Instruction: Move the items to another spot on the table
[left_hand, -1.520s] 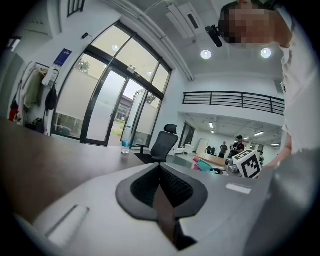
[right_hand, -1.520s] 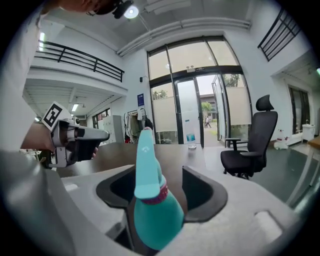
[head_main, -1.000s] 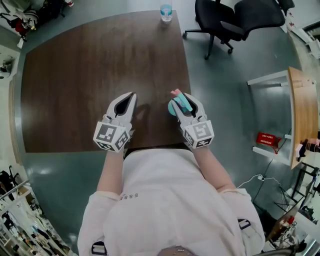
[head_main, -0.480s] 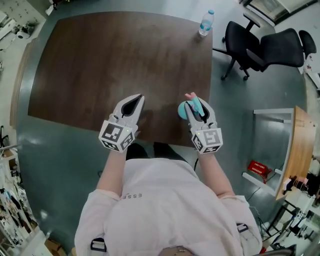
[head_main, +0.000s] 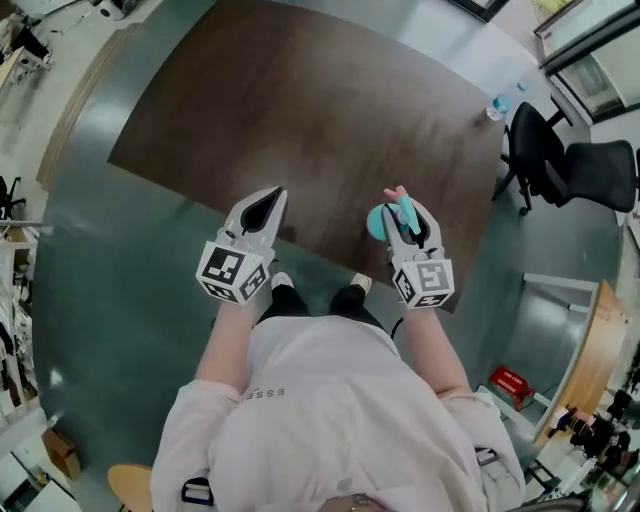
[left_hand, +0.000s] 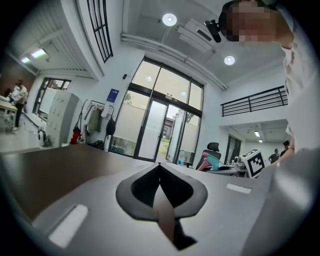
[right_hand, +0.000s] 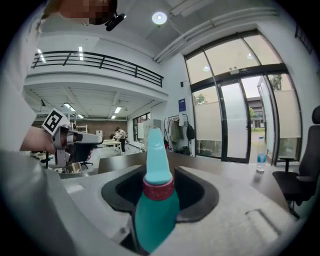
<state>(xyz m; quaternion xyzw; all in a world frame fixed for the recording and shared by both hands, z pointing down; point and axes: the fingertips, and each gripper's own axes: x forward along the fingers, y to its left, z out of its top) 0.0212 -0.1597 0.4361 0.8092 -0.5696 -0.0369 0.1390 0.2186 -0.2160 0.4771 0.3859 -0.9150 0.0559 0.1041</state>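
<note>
My right gripper (head_main: 403, 207) is shut on a teal squeeze bottle (right_hand: 154, 200) with a red collar and a long teal nozzle. It holds the bottle over the near edge of the dark brown table (head_main: 300, 110), and the nozzle (right_hand: 154, 150) points forward past the jaws. In the head view the bottle (head_main: 378, 220) shows as a teal body with a pink tip between the jaws. My left gripper (head_main: 268, 203) hovers over the table's near edge to the left, its jaws pressed together with nothing in them (left_hand: 160, 172).
A clear water bottle (head_main: 498, 105) stands at the table's far right corner. A black office chair (head_main: 565, 165) stands on the floor to the right of the table. A wooden shelf unit (head_main: 580, 350) sits at the lower right. Grey floor surrounds the table.
The view has swung, so the table now sits tilted in the frame and the water bottle lies farther right. Both grippers keep their pose, the right one still holding the teal bottle.
</note>
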